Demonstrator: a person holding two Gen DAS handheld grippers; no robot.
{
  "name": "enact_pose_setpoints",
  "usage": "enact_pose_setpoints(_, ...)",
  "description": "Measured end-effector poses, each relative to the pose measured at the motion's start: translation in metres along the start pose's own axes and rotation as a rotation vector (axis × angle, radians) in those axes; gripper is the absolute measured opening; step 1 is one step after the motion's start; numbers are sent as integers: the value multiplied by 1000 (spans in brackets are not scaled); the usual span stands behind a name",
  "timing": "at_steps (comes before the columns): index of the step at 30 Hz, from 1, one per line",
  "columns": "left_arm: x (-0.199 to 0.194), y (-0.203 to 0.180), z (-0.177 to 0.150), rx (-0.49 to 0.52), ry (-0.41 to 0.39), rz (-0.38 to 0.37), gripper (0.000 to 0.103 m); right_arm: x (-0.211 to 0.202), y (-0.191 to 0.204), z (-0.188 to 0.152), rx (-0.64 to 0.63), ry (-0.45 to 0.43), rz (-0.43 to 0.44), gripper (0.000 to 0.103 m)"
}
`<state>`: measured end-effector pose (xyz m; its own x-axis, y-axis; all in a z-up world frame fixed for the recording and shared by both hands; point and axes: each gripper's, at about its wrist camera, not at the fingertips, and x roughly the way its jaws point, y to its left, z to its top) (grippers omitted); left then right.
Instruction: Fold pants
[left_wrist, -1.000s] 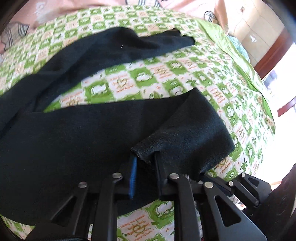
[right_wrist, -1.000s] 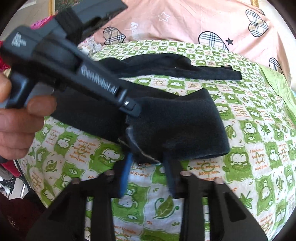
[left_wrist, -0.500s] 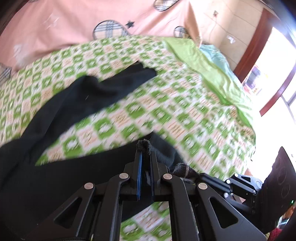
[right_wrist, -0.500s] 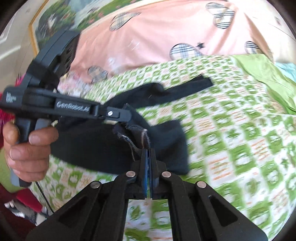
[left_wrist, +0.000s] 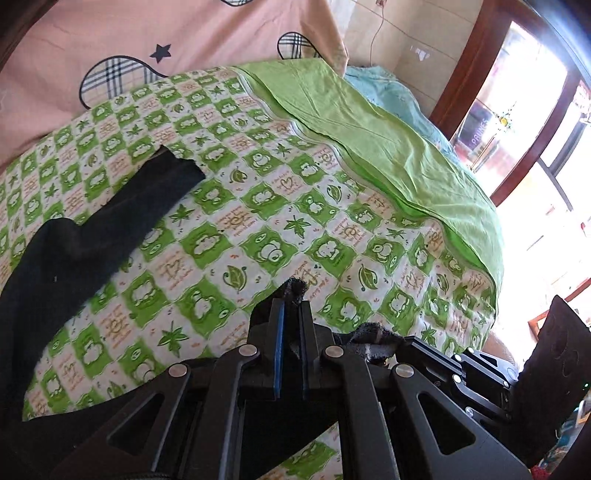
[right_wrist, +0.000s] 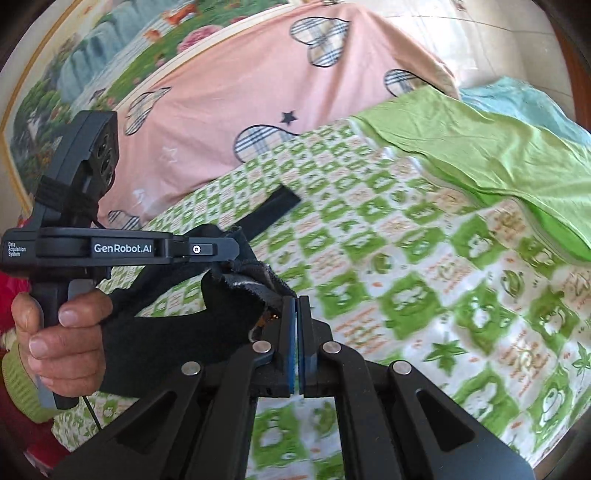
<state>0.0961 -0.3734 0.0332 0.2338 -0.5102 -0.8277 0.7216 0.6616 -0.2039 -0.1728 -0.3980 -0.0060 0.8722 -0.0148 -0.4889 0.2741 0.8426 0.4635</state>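
Both clamped tight on the near leg's hem: left gripper (left_wrist: 291, 310) and right gripper (right_wrist: 297, 314), side by side, pinching fuzzy black fleece. Rest of the pants (left_wrist: 74, 251) trailing off left over the green checkered sheet (left_wrist: 332, 229), far leg (left_wrist: 162, 181) lying flat, long axis running away. Probably carrying near hem across onto it.

1. You're looking at black fleece pants (left_wrist: 74, 251), one leg lying flat across the green checked bedspread (left_wrist: 332, 229).
2. The other leg's end is hanging lifted, bunched and folding over.
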Motion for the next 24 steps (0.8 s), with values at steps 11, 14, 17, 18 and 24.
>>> enact_pose_setpoints(11,46,-6,8,-24,81,-24,11,8,-38,-5,91,51,-132,1)
enact_pose_setpoints(14,35,4,8,-45,76,-41,19,4,-42,0,103,50,-140,1)
enact_pose_setpoints(17,21,17,5,-52,70,-39,26,6,-37,8,86,60,-122,2)
enact_pose_setpoints(18,15,22,4,-51,63,-21,37,8,-34,11,81,64,-111,2)
enact_pose_setpoints(24,-20,63,-4,-66,23,64,48,32,-6,29,40,97,-54,7)
